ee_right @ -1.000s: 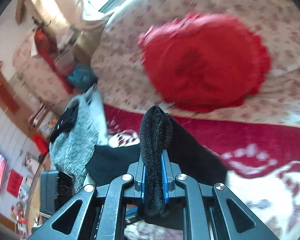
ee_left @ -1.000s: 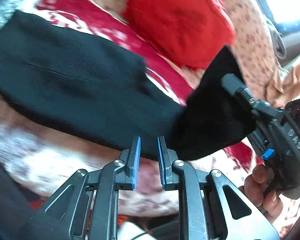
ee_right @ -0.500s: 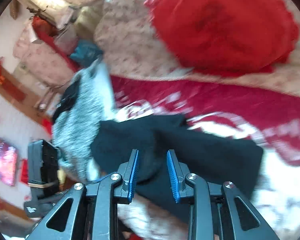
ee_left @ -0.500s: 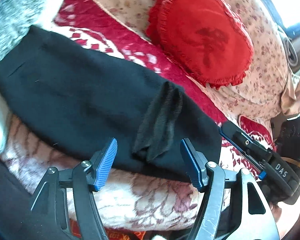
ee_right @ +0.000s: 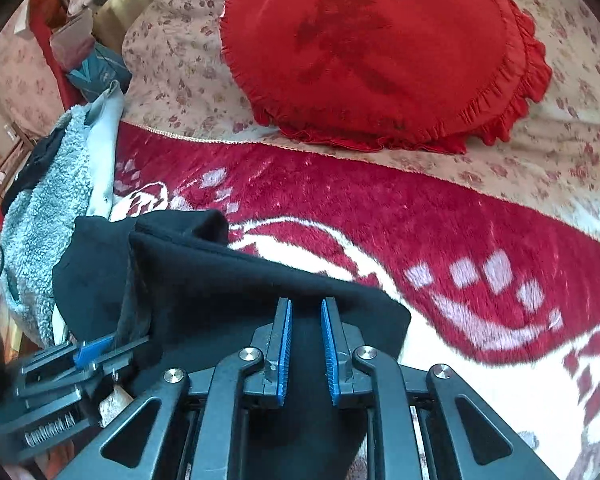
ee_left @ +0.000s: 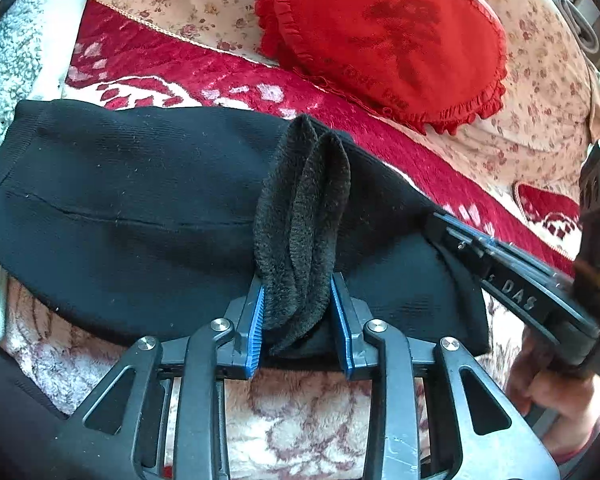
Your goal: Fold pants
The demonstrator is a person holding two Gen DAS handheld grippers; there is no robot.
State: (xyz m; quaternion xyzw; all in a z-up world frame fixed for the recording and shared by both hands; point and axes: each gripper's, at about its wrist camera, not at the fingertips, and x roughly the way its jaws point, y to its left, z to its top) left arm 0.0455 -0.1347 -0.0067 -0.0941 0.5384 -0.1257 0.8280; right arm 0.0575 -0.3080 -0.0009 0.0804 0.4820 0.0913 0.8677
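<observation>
The black pants (ee_left: 132, 204) lie folded across a red and white blanket (ee_left: 204, 76). My left gripper (ee_left: 300, 304) is shut on a bunched fuzzy fold of the pants (ee_left: 300, 208) at their near edge. My right gripper (ee_right: 305, 344) is open, its blue pads a small gap apart over the right end of the pants (ee_right: 236, 292), with nothing between them. The right gripper also shows in the left wrist view (ee_left: 512, 280) at the pants' right end. The left gripper shows in the right wrist view (ee_right: 80, 356) at lower left.
A red heart-shaped ruffled cushion (ee_right: 380, 48) leans on the floral sofa back (ee_right: 168, 44). A grey fleece garment (ee_right: 44, 216) lies left of the pants. Boxes and clutter (ee_right: 76, 40) stand beyond the sofa's left end.
The right gripper let go of the pants end it carried over and now hovers open. The left gripper, open half a second ago, closed on the bunched fold.
</observation>
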